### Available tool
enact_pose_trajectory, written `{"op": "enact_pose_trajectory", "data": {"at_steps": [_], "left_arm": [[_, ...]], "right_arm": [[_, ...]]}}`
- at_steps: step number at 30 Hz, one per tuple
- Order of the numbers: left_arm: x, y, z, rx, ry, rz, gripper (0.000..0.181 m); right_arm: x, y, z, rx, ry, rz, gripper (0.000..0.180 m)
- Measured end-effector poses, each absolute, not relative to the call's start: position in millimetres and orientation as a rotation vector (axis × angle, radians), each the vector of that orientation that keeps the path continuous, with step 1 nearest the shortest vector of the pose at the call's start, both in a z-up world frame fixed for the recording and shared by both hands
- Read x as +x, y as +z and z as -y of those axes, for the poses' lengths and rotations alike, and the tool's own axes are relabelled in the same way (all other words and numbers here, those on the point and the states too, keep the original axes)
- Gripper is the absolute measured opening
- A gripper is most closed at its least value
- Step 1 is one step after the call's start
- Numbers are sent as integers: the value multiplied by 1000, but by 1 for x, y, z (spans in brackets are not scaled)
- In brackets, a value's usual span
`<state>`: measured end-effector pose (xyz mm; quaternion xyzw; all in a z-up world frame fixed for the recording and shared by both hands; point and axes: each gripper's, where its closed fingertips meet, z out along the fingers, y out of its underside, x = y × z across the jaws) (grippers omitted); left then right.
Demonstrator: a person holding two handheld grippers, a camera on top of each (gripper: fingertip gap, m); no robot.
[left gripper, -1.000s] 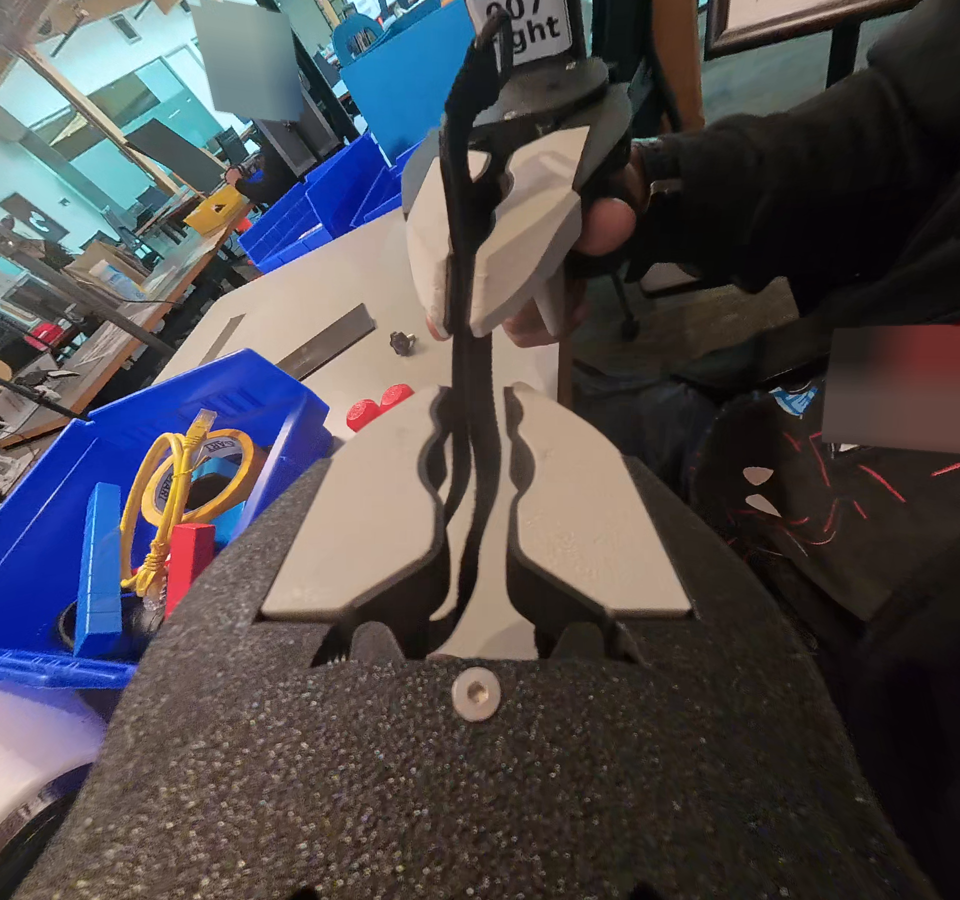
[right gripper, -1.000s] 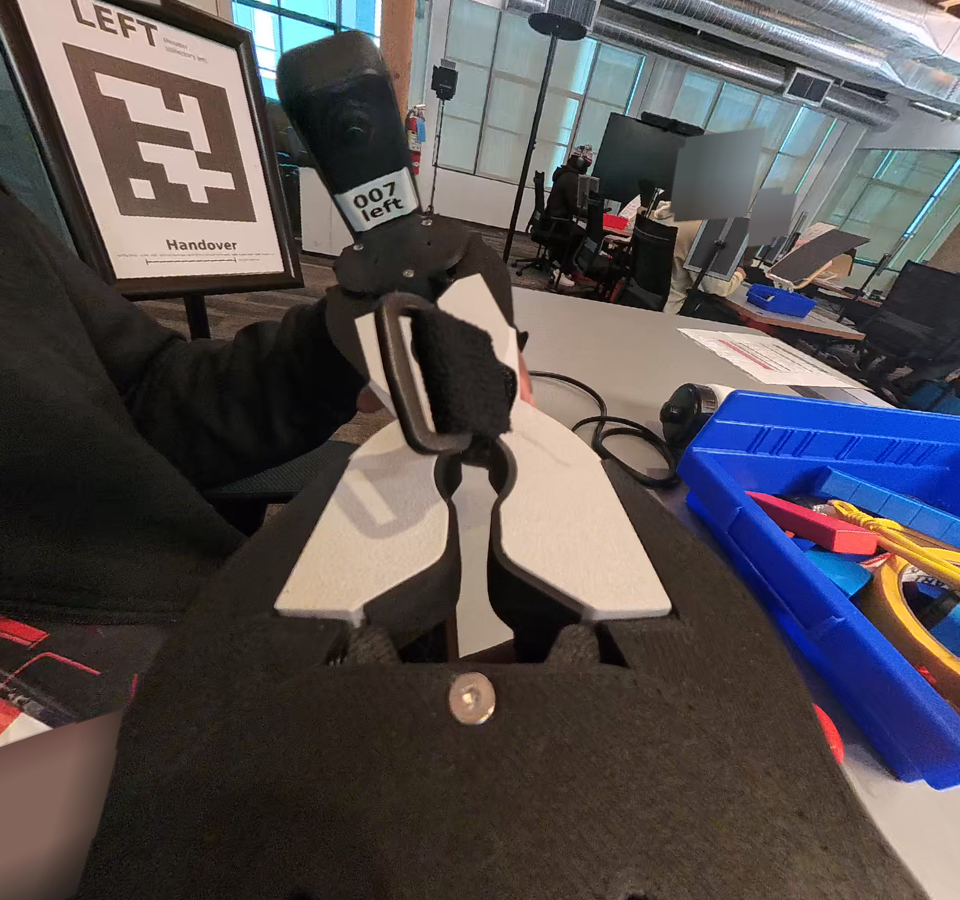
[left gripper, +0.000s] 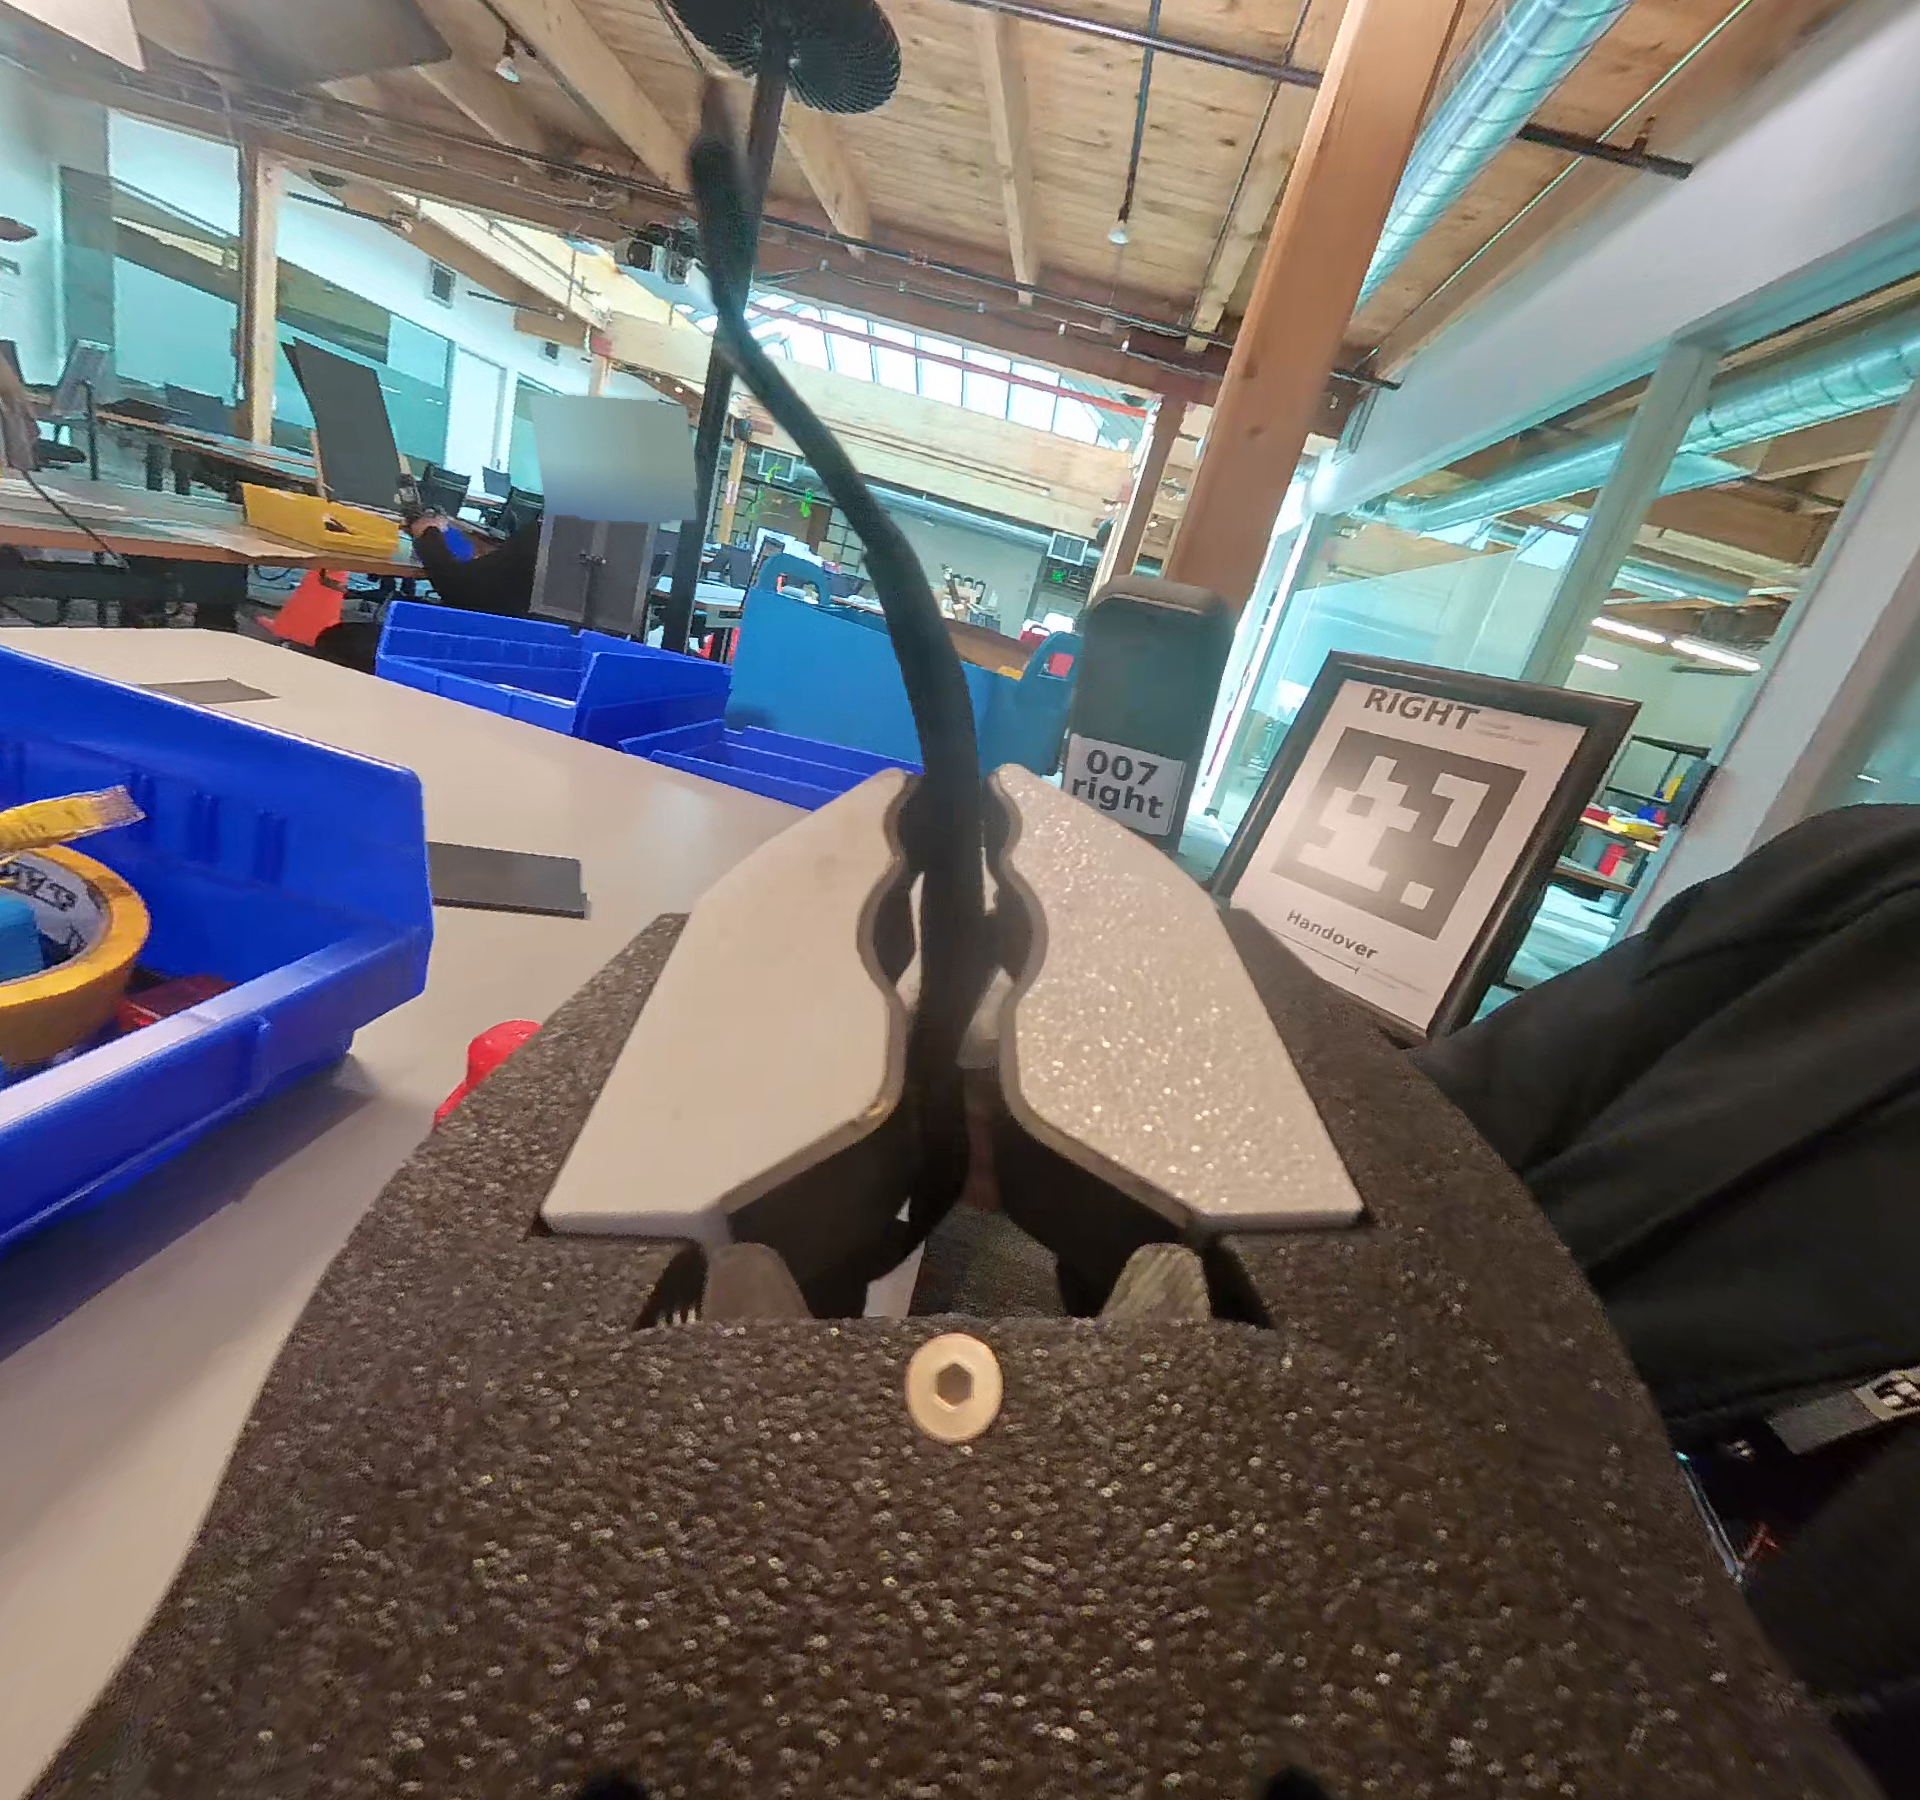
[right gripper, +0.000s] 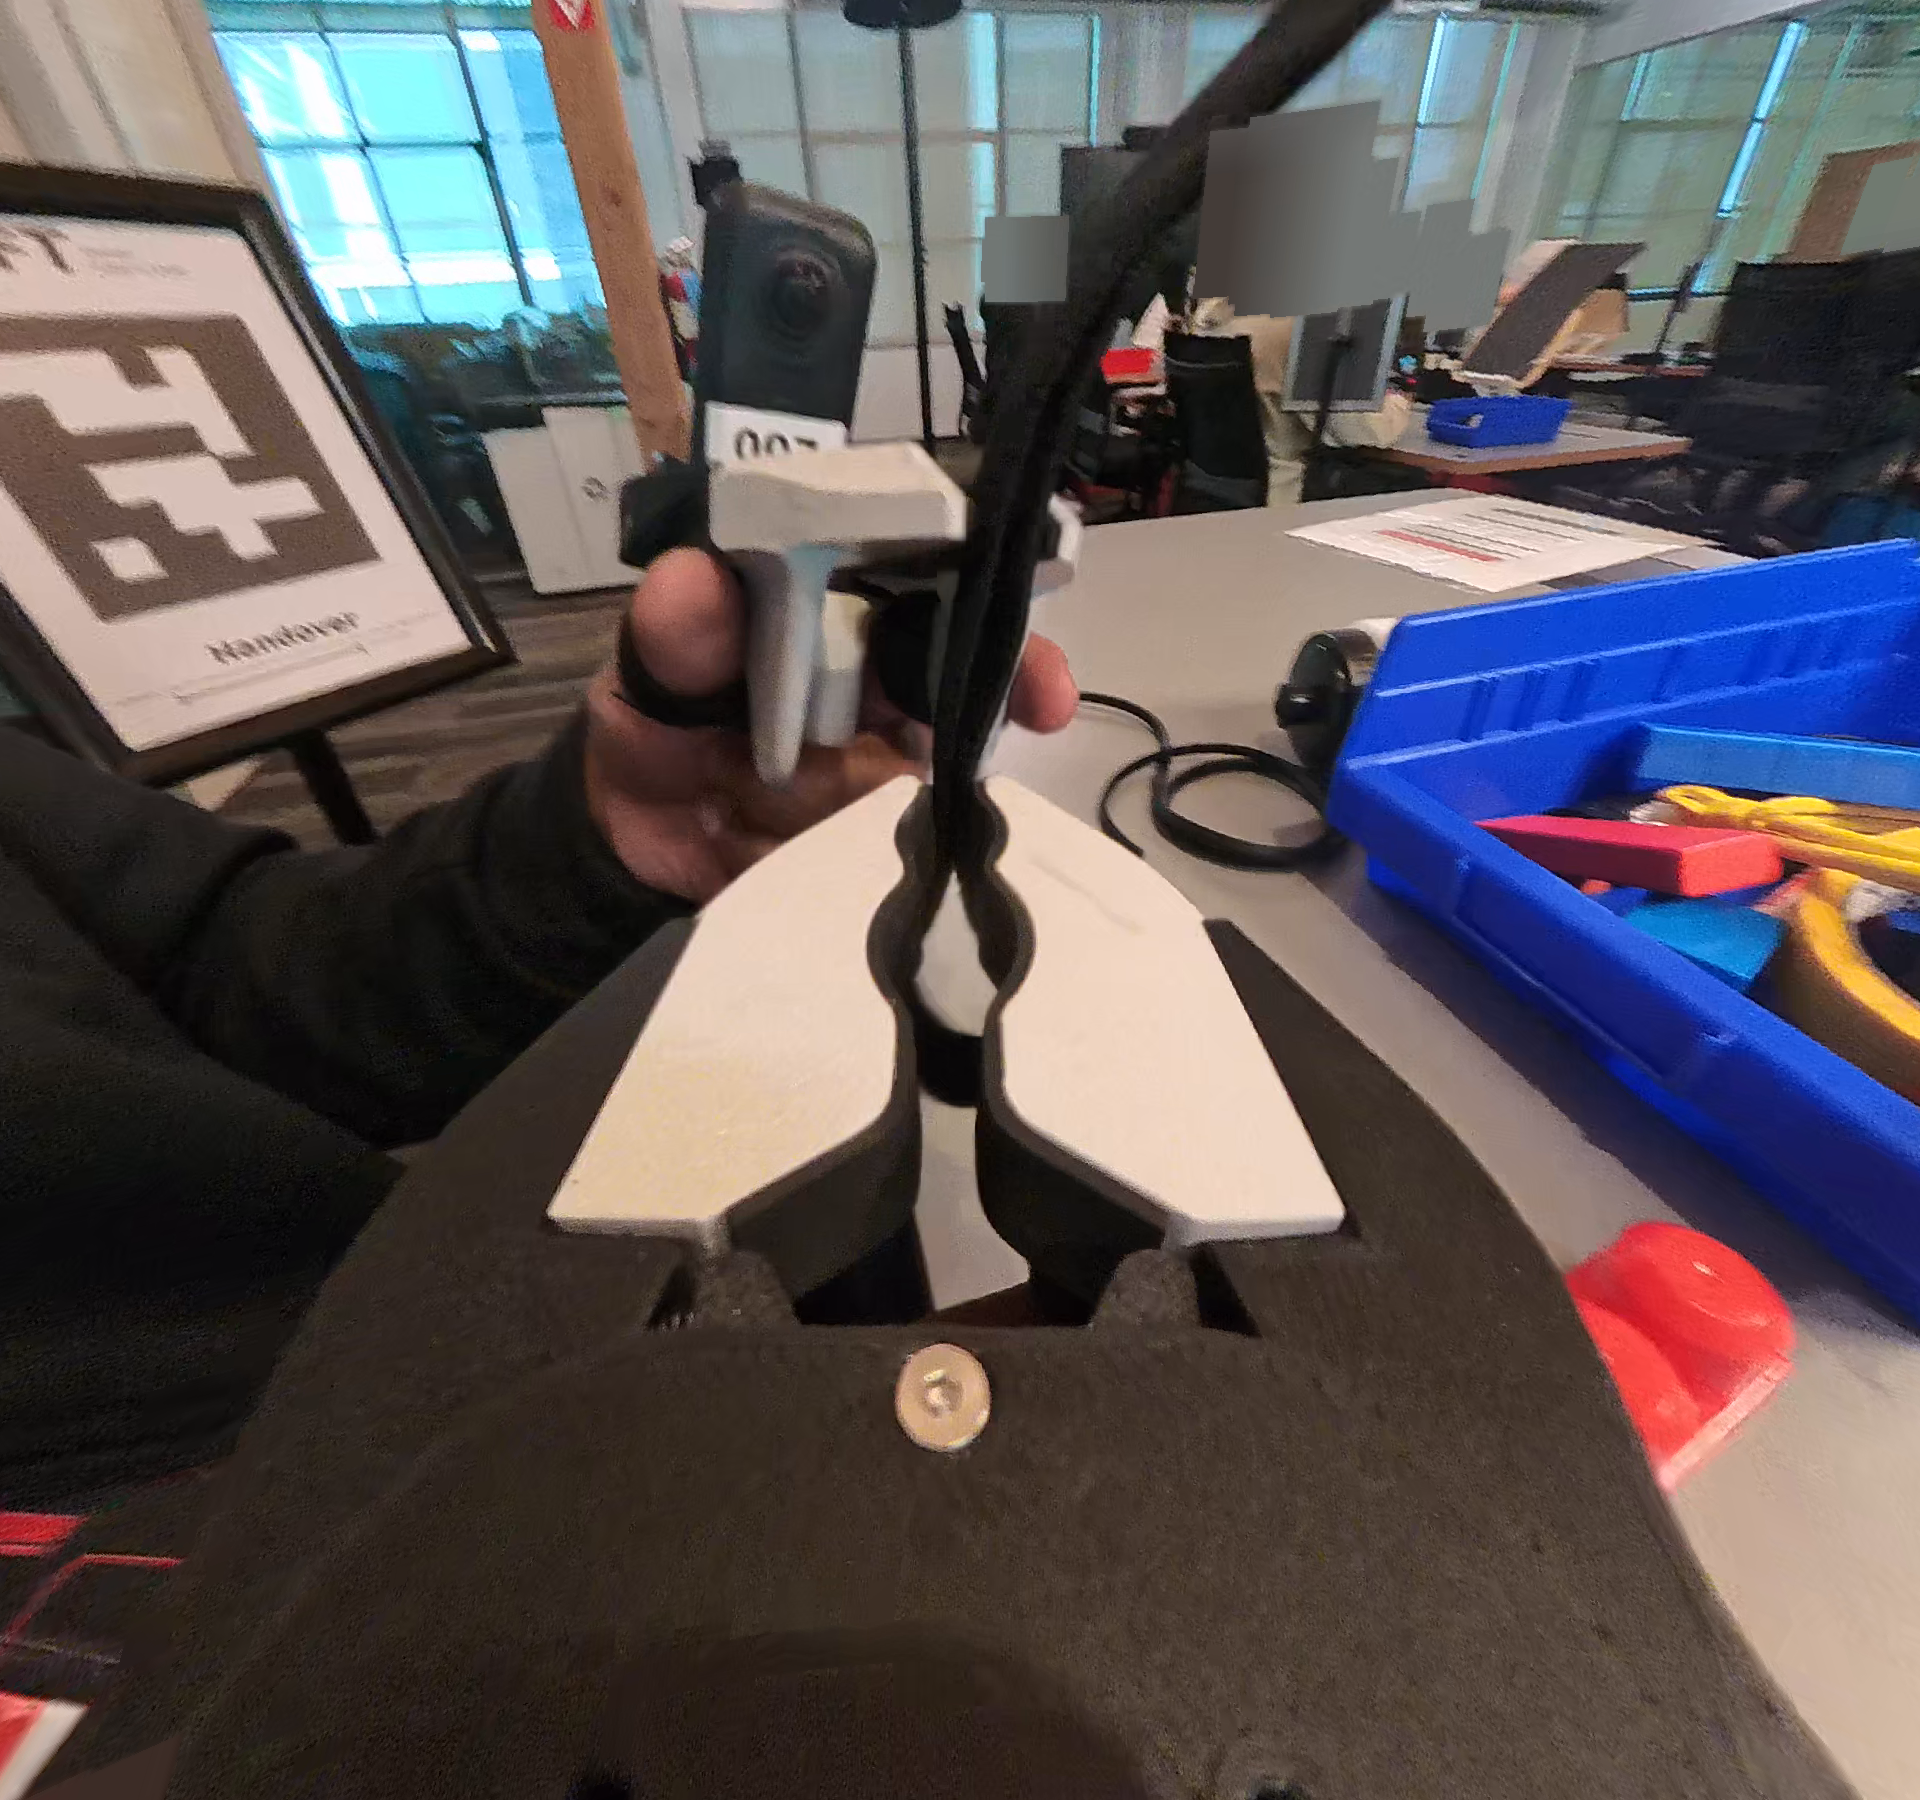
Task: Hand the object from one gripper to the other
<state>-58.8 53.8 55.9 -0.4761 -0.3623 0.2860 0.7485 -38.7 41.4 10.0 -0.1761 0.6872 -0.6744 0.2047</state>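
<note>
rough black speckled gripper body [left gripper: 935, 1542], pale grey wavy-edged fingers [left gripper: 758, 1002], one silver hex screw [left gripper: 953, 1385] at centre. same build on the right gripper [right gripper: 951, 877]. loose black sleeve [right gripper: 260, 971], white labelled tag [left gripper: 1122, 789] on a black camera stalk.

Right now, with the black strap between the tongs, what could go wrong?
Both the left tongs and the right tongs look shut on the black strap; pulling apart before one opens could yank it loose. The right tongs pinch it only at their tips, so it may slip. Its long free end sticks up, blurred, and could snag.
</note>
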Motion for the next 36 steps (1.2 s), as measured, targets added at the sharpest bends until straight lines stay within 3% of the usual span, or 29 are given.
{"op": "enact_pose_trajectory", "data": {"at_steps": [8,18,24,27,31,36], "left_arm": [[-58,28,-23,-1247,781,1056,36],[-66,49,-13,-1079,1127,1339,41],[-74,48,-20,-946,1038,1351,47],[-77,43,-21,-901,934,1351,42],[-77,41,-19,-841,820,1301,8],[-69,57,-6,-767,832,1143,6]], "right_arm": [[-78,1,-31,-472,-2044,-2294,4],[-116,8,-30,-570,-2471,-3018,4],[-114,19,-33,-765,-2783,-3140,4],[-106,22,-32,-940,-2917,-3071,4],[-101,20,-29,-993,-2954,-2939,6],[-92,23,-28,-749,-2814,-2591,29]]}}
